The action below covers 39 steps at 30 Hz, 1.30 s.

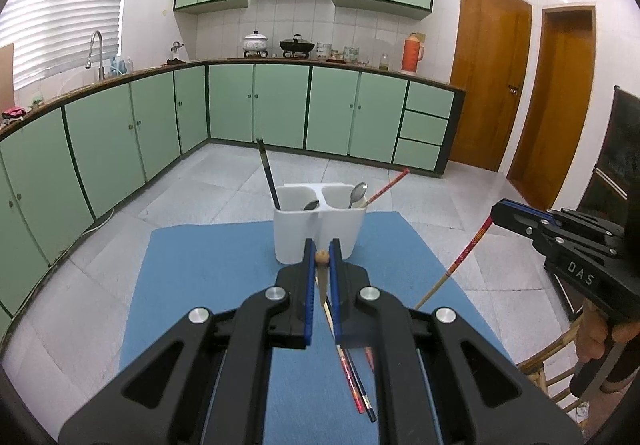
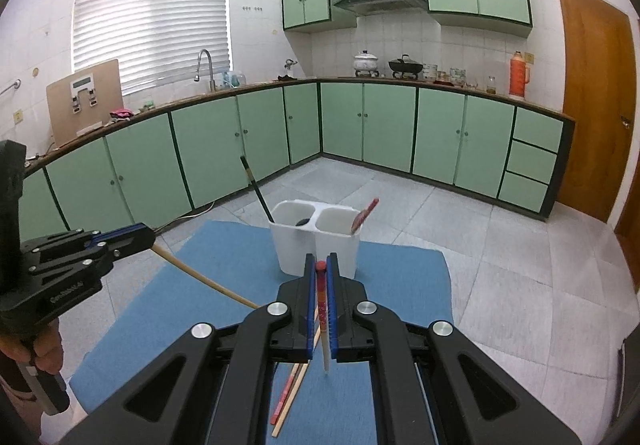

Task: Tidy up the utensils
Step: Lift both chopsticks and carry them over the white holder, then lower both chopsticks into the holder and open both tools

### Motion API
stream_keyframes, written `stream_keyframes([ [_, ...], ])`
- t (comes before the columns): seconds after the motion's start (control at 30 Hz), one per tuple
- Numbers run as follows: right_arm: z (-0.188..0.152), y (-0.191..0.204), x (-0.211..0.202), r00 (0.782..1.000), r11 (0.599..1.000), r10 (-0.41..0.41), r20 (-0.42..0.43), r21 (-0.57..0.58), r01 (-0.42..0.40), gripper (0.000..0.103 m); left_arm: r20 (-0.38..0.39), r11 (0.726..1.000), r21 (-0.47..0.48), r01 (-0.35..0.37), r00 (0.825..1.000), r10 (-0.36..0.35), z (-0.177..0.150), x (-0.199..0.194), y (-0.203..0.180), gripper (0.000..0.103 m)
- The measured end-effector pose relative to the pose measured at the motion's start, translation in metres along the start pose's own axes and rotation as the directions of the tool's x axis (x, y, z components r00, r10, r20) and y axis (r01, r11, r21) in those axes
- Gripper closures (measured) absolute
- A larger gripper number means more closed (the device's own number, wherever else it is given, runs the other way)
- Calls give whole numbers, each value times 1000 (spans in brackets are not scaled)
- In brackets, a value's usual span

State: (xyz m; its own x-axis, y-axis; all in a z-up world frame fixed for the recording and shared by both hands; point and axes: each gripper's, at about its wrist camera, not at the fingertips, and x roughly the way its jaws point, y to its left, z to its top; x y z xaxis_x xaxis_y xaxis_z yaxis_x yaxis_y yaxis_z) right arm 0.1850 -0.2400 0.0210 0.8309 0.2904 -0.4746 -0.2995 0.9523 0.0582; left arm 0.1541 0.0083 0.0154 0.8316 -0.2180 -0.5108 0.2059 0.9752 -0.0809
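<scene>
A two-compartment holder [image 1: 320,233] stands at the mat's [image 1: 208,269] far edge. A chopstick [image 1: 268,173] and spoon [image 1: 311,205] sit in its left compartment. Two chopsticks [image 1: 356,385] lie on the mat near its near edge.

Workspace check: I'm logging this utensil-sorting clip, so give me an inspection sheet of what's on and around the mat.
Surface: blue mat on a table, over a grey tiled floor.
Job's things: white two-compartment holder at the mat's far end; black chopstick and a spoon in its left cup, spoon and red chopstick in its right cup; loose chopsticks on the mat.
Clutter: nothing seen.
Grippers: left tongs shut on a wooden-ended chopstick; right tongs shut on a red-patterned chopstick.
Cables: nothing seen on the mat.
Surroundings: green cabinets, sink tap, pots, wooden doors.
</scene>
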Motion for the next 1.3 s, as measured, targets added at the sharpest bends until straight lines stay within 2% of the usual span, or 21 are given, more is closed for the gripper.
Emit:
stream_keyframes([
  [0.4, 46, -3, 0, 996, 1000, 14, 93, -5, -13, 98, 91, 1000, -14, -14, 996, 15, 37, -10, 9, 97],
  [0.73, 102, -10, 16, 986, 1000, 17, 168, 5, -18, 98, 169, 999, -31, -29, 985, 34, 76, 4, 10, 97],
  [0.87, 121, -11, 28, 982, 1000, -5, 190, -2, 6, 98, 190, 998, -40, -41, 981, 48, 93, 18, 9, 97],
  [1.03, 137, -11, 56, 982, 1000, -26, 188, -10, 29, 98, 175, 997, -53, -60, 982, 68, 105, 48, 11, 97],
  [1.3, 134, -14, 108, 990, 1000, -25, 142, 0, 26, 98, 128, 995, -63, -79, 988, 87, 110, 104, 18, 97],
])
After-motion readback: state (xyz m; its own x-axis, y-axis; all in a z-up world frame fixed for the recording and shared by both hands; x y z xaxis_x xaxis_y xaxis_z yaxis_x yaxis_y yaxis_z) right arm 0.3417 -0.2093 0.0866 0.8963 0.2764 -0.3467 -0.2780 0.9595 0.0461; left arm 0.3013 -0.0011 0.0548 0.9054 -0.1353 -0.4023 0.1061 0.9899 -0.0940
